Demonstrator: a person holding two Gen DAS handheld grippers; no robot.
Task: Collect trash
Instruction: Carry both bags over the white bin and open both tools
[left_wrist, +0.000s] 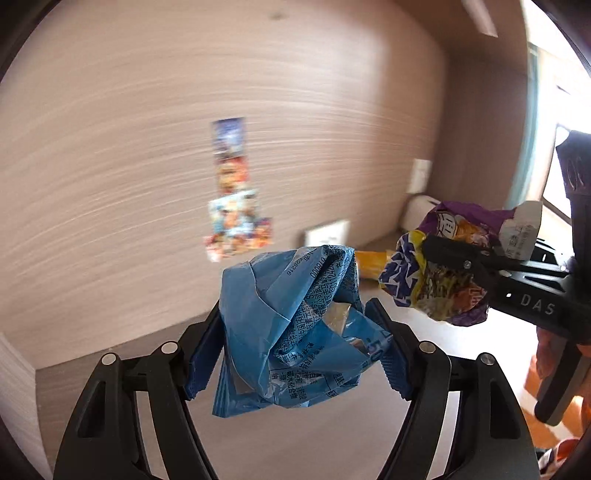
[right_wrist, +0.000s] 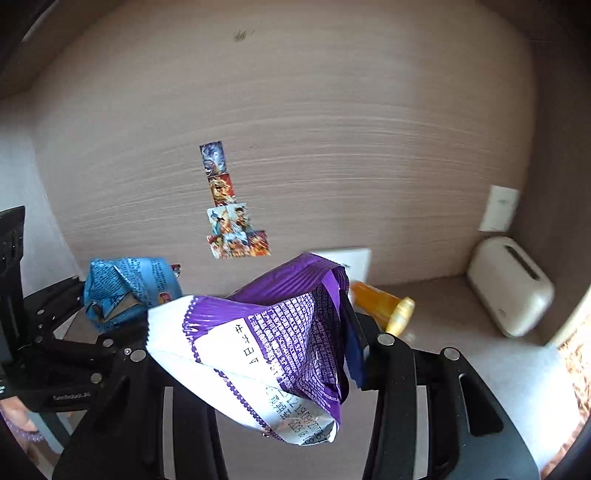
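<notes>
My left gripper is shut on a crumpled blue snack wrapper and holds it up above the table; the wrapper also shows in the right wrist view. My right gripper is shut on a crumpled purple and white snack wrapper, also held in the air. In the left wrist view the right gripper and its purple wrapper are at the right, close beside the blue one.
An orange bottle lies on the light table behind the wrappers. A white toaster stands at the back right corner. The wood-grain wall carries picture stickers and a white socket plate.
</notes>
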